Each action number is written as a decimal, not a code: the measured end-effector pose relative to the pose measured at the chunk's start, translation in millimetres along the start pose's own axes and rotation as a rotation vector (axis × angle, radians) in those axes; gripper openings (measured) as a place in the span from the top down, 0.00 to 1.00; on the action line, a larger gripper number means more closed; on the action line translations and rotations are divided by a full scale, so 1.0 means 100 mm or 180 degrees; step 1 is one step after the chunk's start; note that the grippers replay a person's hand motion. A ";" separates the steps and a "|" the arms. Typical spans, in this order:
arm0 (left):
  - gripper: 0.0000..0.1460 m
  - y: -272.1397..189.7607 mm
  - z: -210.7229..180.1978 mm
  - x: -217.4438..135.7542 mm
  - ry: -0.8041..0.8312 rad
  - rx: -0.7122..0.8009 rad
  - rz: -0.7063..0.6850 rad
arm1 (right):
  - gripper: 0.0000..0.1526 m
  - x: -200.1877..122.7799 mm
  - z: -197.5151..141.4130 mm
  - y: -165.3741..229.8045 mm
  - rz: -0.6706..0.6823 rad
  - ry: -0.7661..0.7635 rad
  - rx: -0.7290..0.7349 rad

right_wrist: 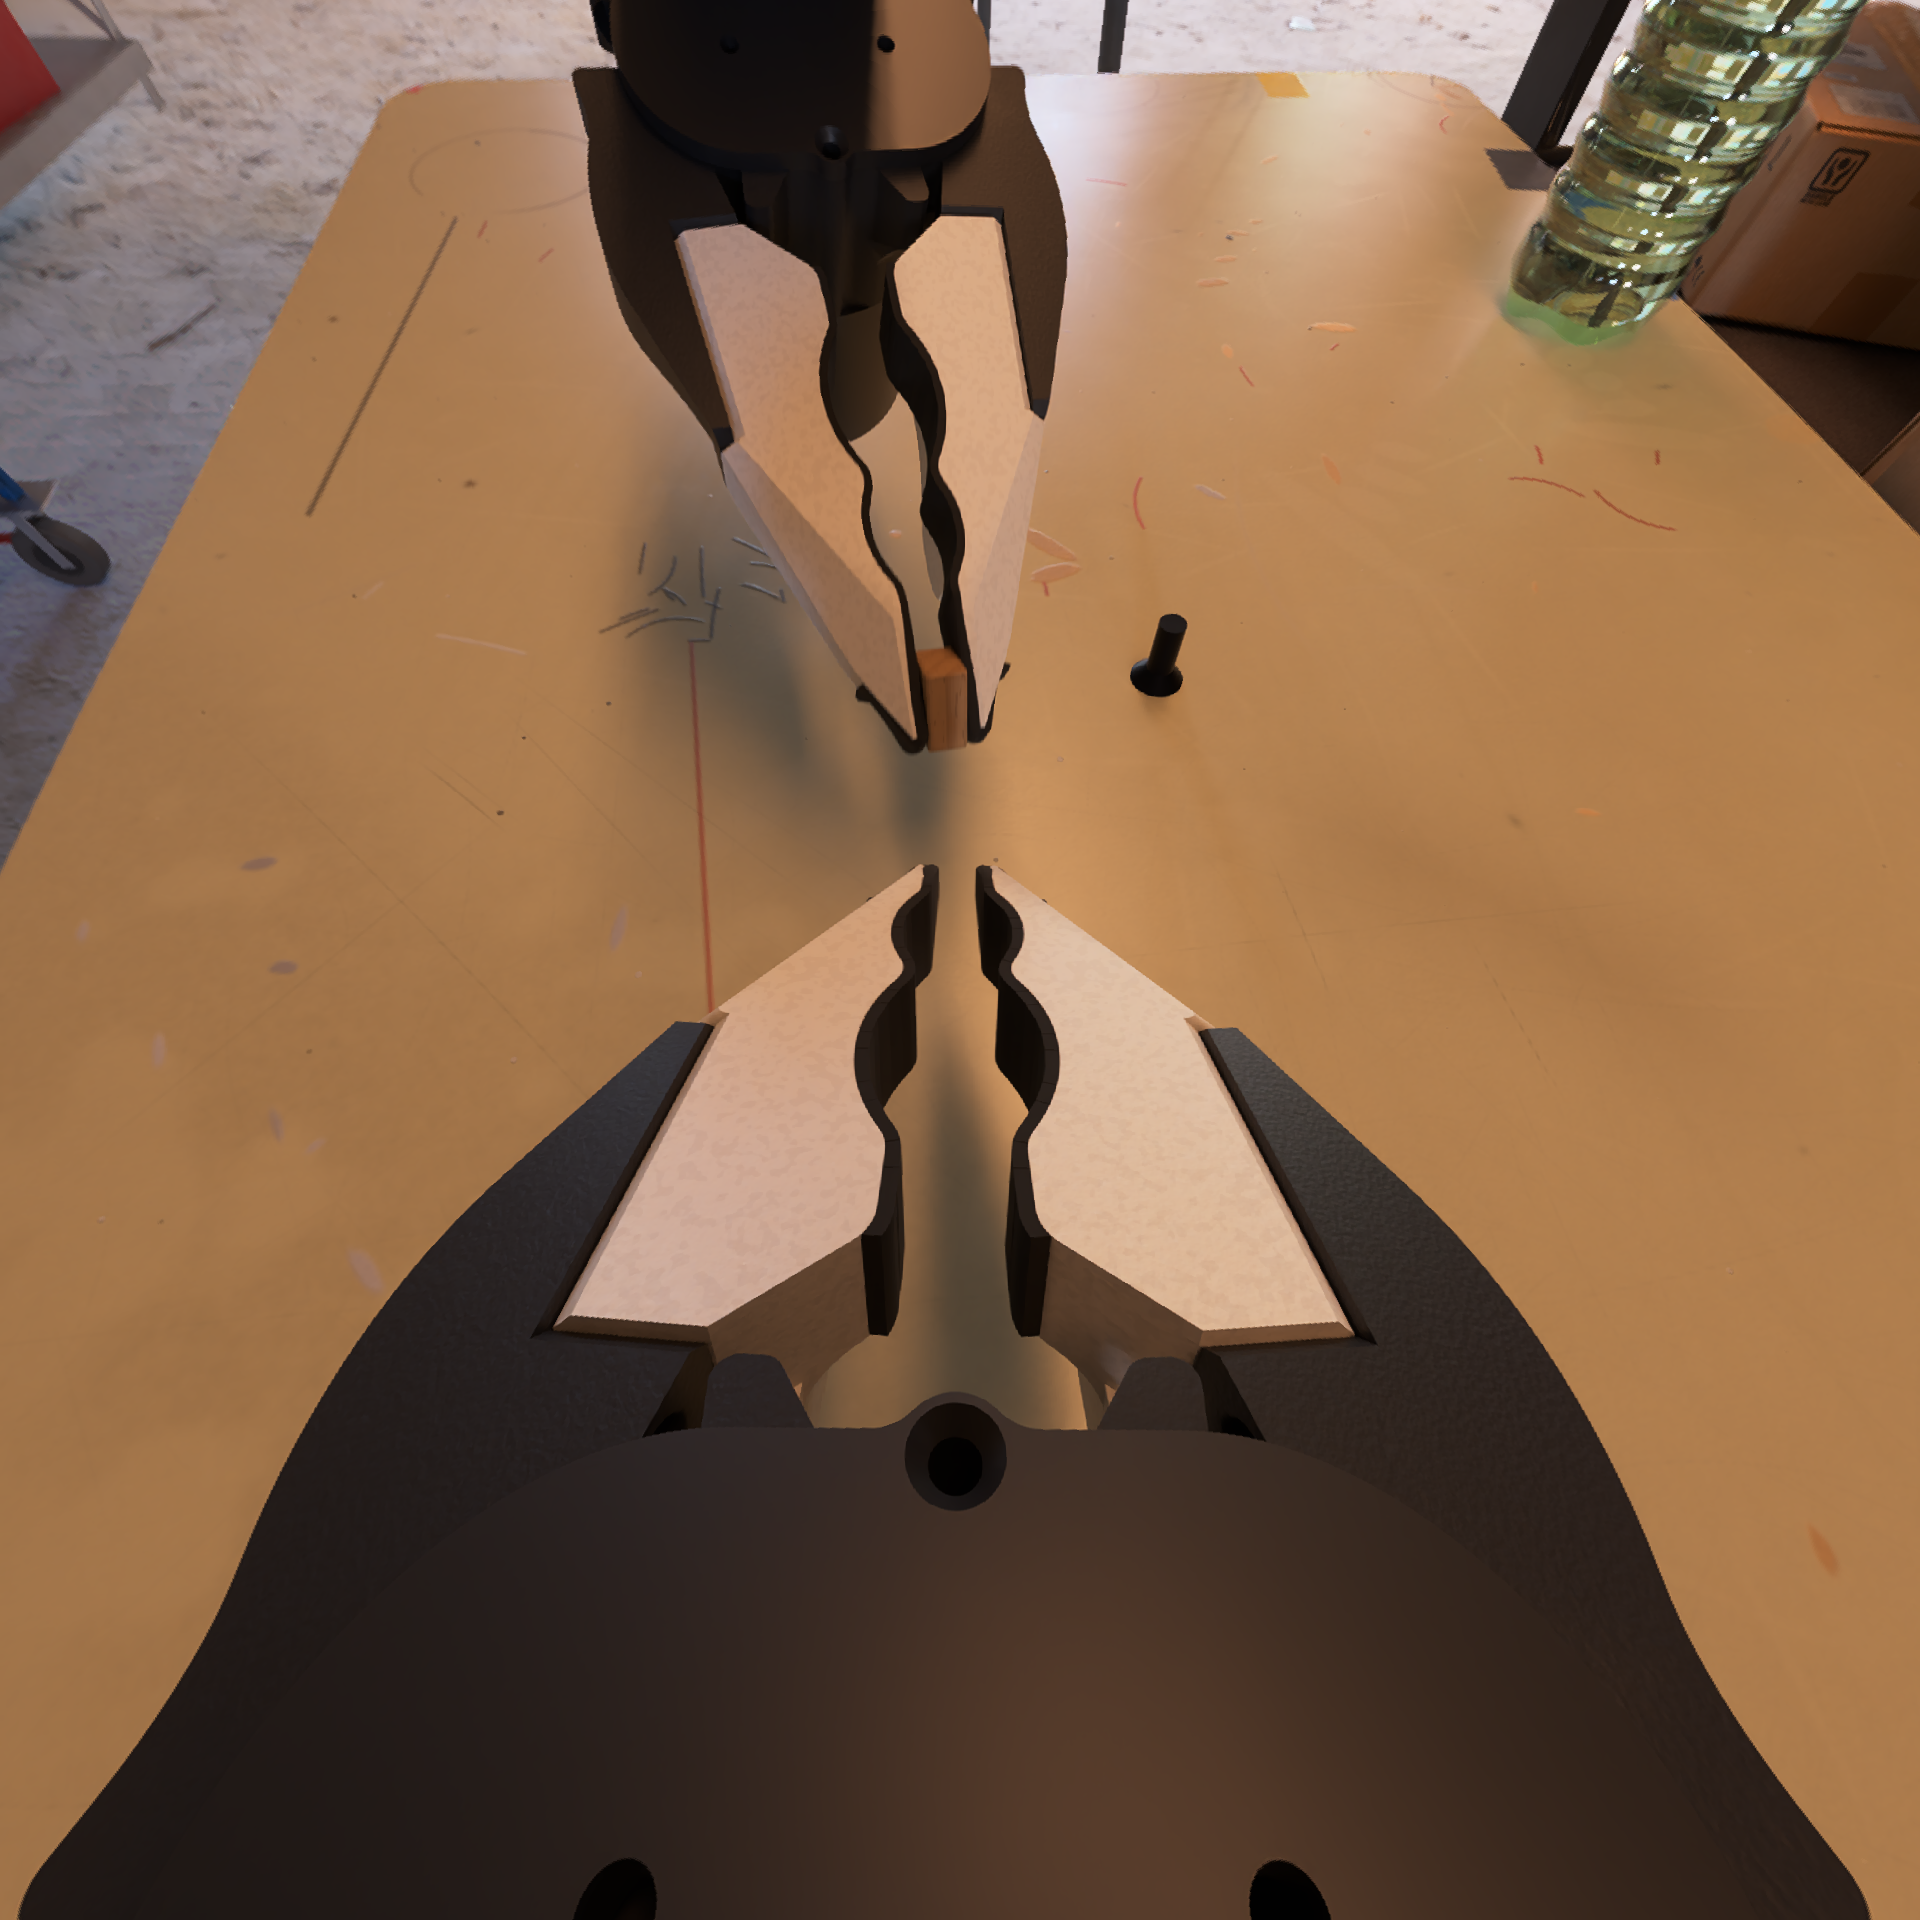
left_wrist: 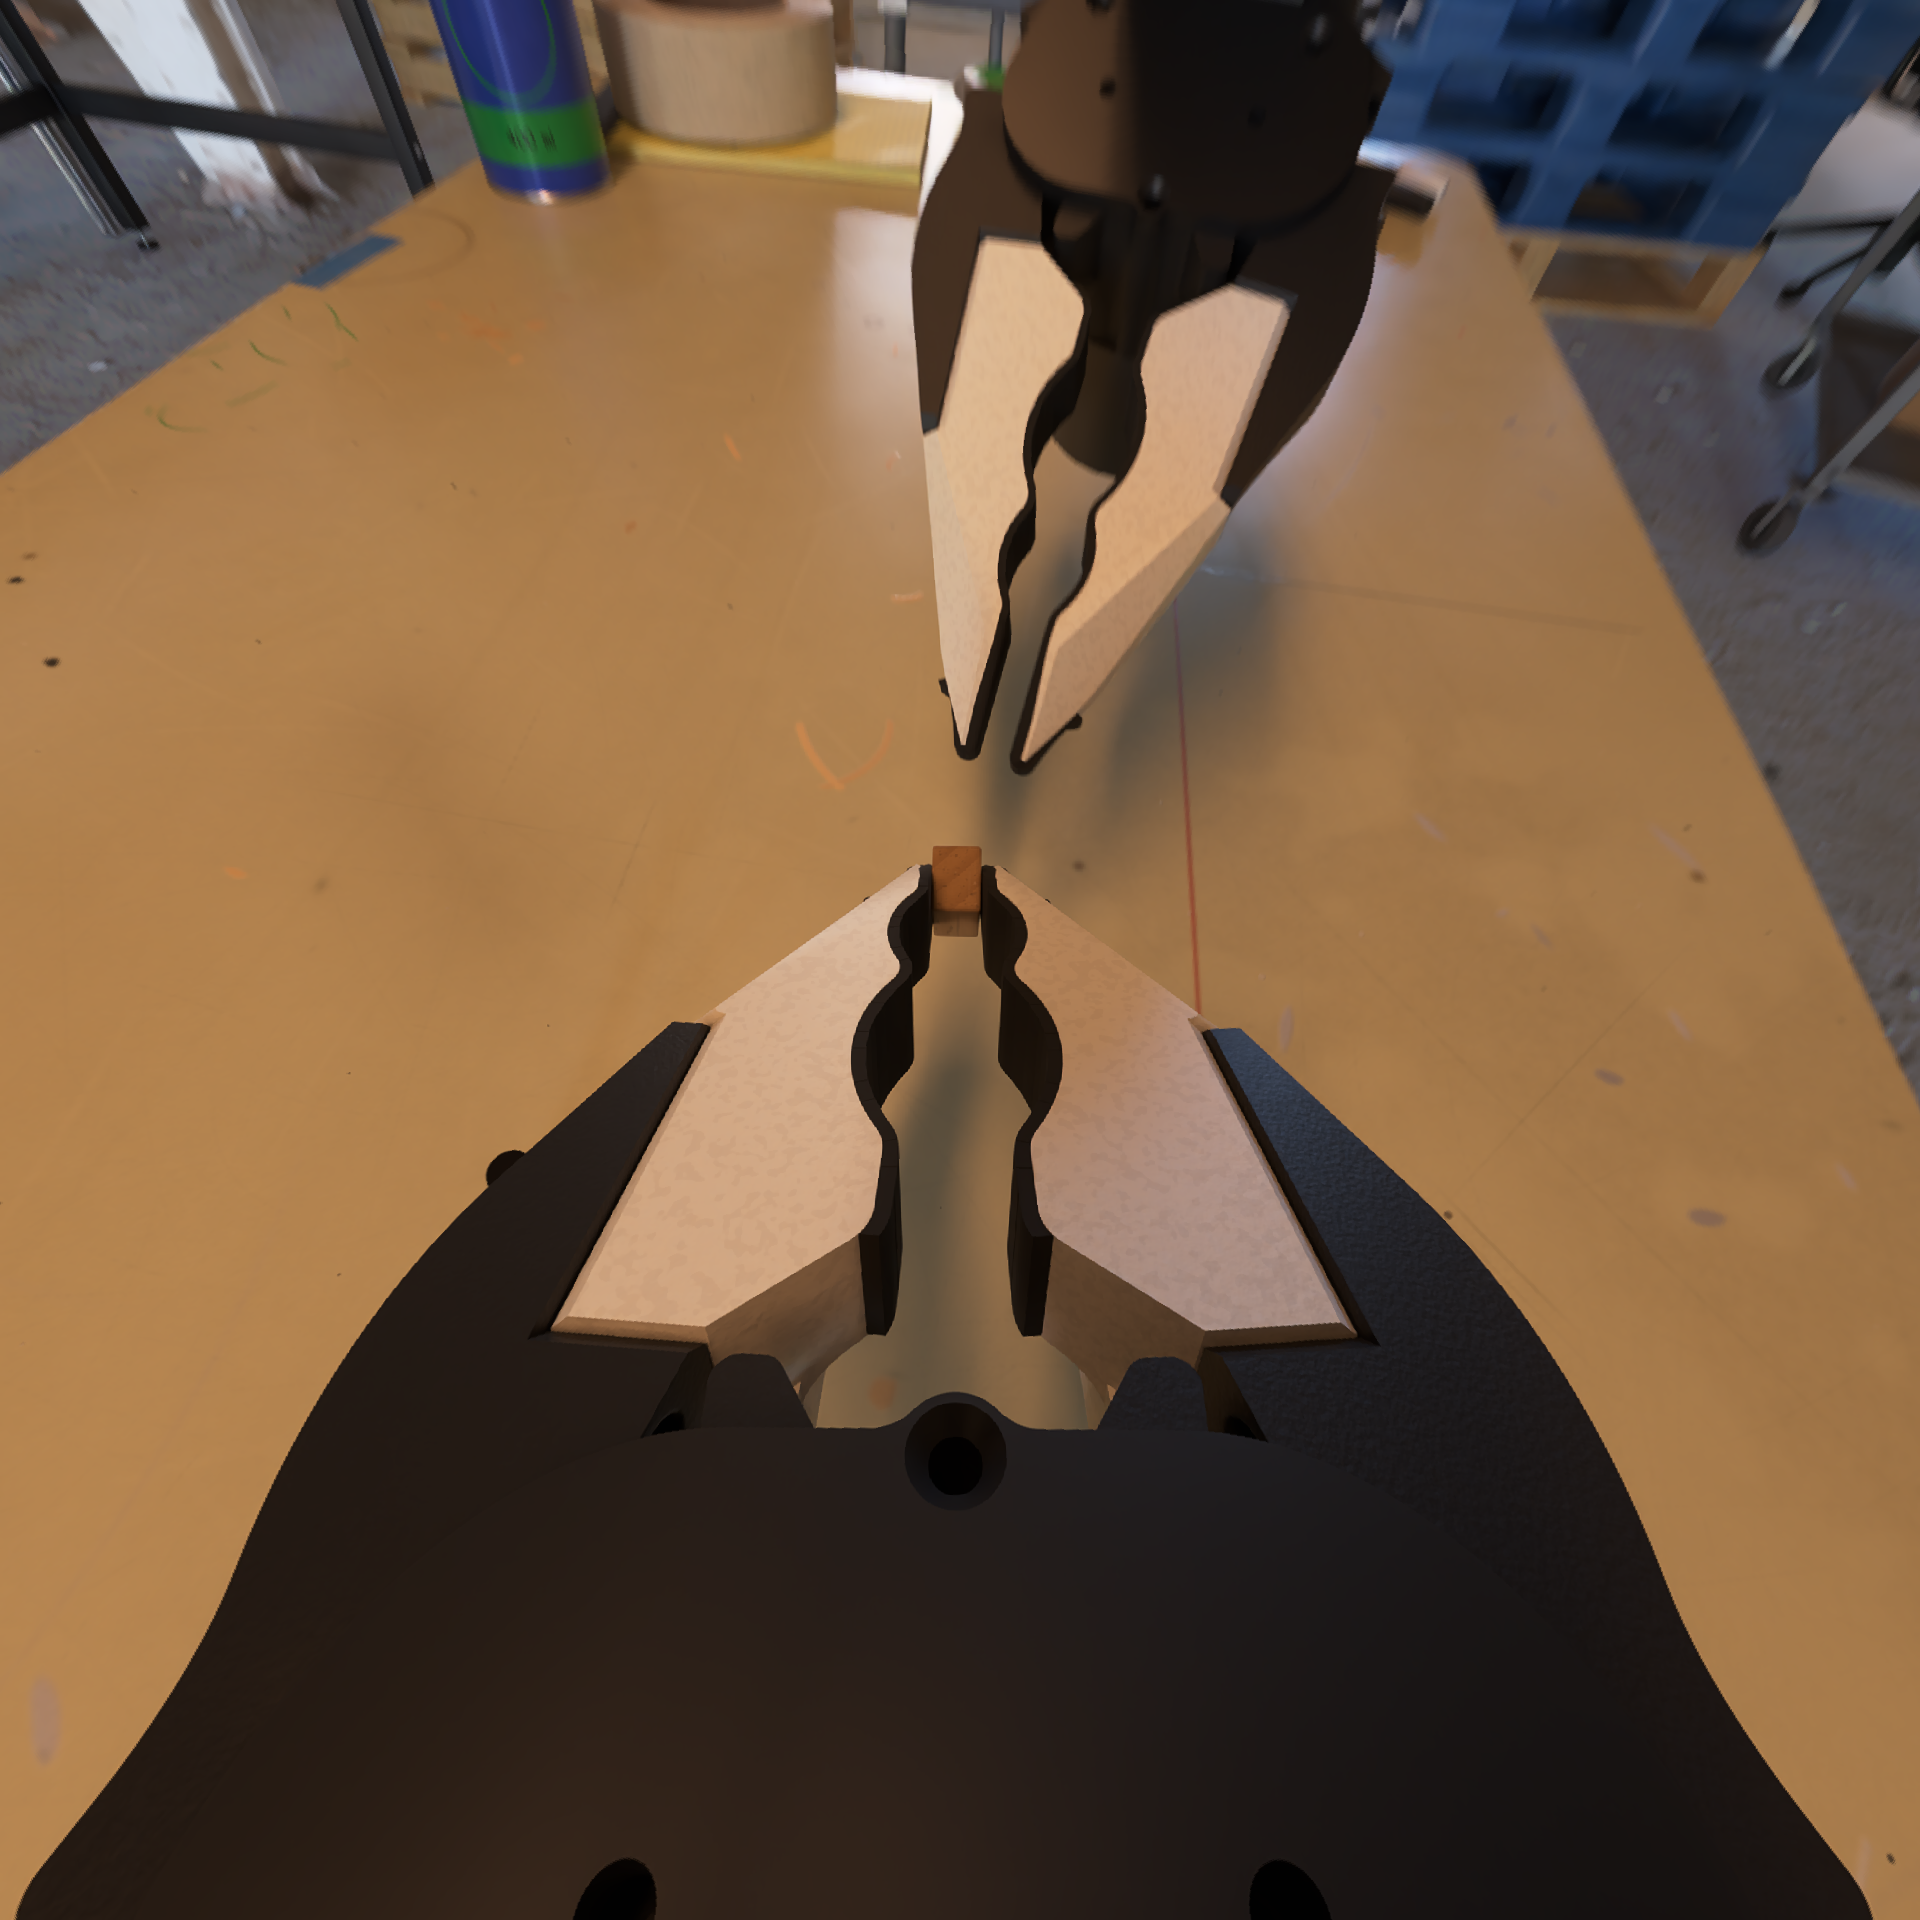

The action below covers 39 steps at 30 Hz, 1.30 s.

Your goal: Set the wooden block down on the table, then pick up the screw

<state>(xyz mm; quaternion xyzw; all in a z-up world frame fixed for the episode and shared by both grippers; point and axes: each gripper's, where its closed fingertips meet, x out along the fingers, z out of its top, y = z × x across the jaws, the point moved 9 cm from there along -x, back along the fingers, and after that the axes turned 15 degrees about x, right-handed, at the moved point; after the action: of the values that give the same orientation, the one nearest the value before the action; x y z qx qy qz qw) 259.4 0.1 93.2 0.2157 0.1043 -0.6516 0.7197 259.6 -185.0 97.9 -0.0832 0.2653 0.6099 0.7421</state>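
My left gripper (left_wrist: 956, 878) is shut on a small wooden block (left_wrist: 956, 881), held at the fingertips just above the tan table (left_wrist: 416, 727). The right wrist view shows this gripper (right_wrist: 943, 732) tilted down, with the block (right_wrist: 943, 698) upright between its tips. My right gripper (right_wrist: 956, 878) faces it a short way off, empty, its jaws narrowly apart; it also shows in the left wrist view (left_wrist: 994, 756). A black screw (right_wrist: 1158, 657) stands head-down on the table, to the right of the block in the right wrist view. The left wrist view does not show the screw.
A blue and green can (left_wrist: 530, 94), a tape roll (left_wrist: 717, 62) on a yellow pad (left_wrist: 831, 156) and a blue crate (left_wrist: 1621, 94) are at one end of the table. A plastic bottle (right_wrist: 1662, 166) and a cardboard box (right_wrist: 1829, 208) are at the other.
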 end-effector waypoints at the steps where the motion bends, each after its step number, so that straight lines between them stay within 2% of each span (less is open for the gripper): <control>1: 0.94 -0.01 0.00 0.03 0.0100 0.0046 -0.0012 | 0.97 0.01 0.00 0.00 -0.0011 0.0019 -0.0030; 8: 0.94 -0.06 -0.03 0.16 0.0502 0.0156 -0.0187 | 0.98 0.09 -0.11 -0.02 -0.0095 0.0391 -0.0164; 11: 0.94 -0.07 -0.04 0.17 0.0545 0.0154 -0.0247 | 0.93 0.11 -0.14 -0.02 -0.0205 0.0544 -0.0269; 14: 0.94 -0.07 -0.04 0.19 0.0578 0.0141 -0.0249 | 0.98 0.15 -0.16 0.00 -0.0166 0.0644 -0.0337; 20: 0.94 -0.09 -0.02 0.22 0.0647 0.0220 -0.0207 | 1.00 0.21 -0.18 0.04 -0.0215 0.0802 -0.0489; 23: 0.94 -0.13 0.02 0.29 0.0582 0.0327 -0.0083 | 1.00 0.25 -0.17 0.13 0.0028 0.0787 -0.0471; 25: 0.95 -0.17 0.05 0.42 0.0869 0.0569 -0.0021 | 1.00 0.36 -0.15 0.27 0.0262 0.0864 -0.0610; 27: 0.94 -0.15 0.06 0.45 0.0930 0.0618 -0.0025 | 0.99 0.39 -0.15 0.36 0.0105 0.0844 -0.0827; 29: 0.94 -0.11 0.01 0.39 0.0920 0.0643 0.0109 | 0.99 0.33 -0.17 0.31 0.0068 0.0813 -0.0738; 35: 0.95 -0.25 0.02 0.36 0.1147 0.1297 0.0483 | 0.97 0.07 -0.16 -0.02 0.0030 0.0462 -0.0123; 39: 0.94 -0.31 0.07 0.40 0.1398 0.1624 0.0535 | 0.94 0.12 -0.19 -0.07 -0.0265 0.0690 -0.0305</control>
<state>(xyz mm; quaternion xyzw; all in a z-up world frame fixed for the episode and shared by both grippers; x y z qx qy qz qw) 233.1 -40.7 76.7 0.5317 0.0723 -0.5332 0.6541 261.6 -184.7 74.0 -0.1949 0.3108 0.5780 0.7289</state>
